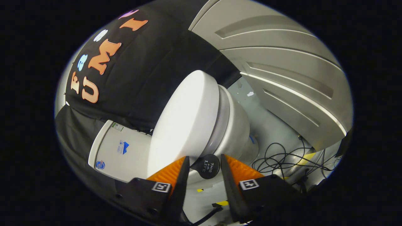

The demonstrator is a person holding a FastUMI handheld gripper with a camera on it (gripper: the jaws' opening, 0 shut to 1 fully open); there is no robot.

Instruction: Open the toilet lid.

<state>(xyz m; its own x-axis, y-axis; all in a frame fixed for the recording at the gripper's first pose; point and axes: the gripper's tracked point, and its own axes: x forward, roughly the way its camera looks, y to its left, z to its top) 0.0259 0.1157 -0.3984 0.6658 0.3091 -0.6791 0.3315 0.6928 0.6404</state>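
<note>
Gripper (204,163) fingers spread, straddling the black lift tab (207,167) at twelve o'clock; we judge the toilet lid (185,119) unopened, lifting remains.

The gripper (204,161) reaches forward with its two fingers (172,172) spread apart, the jaws standing open with a clear gap between them. The fingers taper toward their tips and angle slightly inward, so the gap is narrower at the tips than at the base. Each finger carries a ribbed pad on its outer face (the ridges run across the finger) and a small square marker near its root. The whole tool is rolled to one side, so the scene ahead appears tilted. Nothing is pressed between the jaws.
</note>
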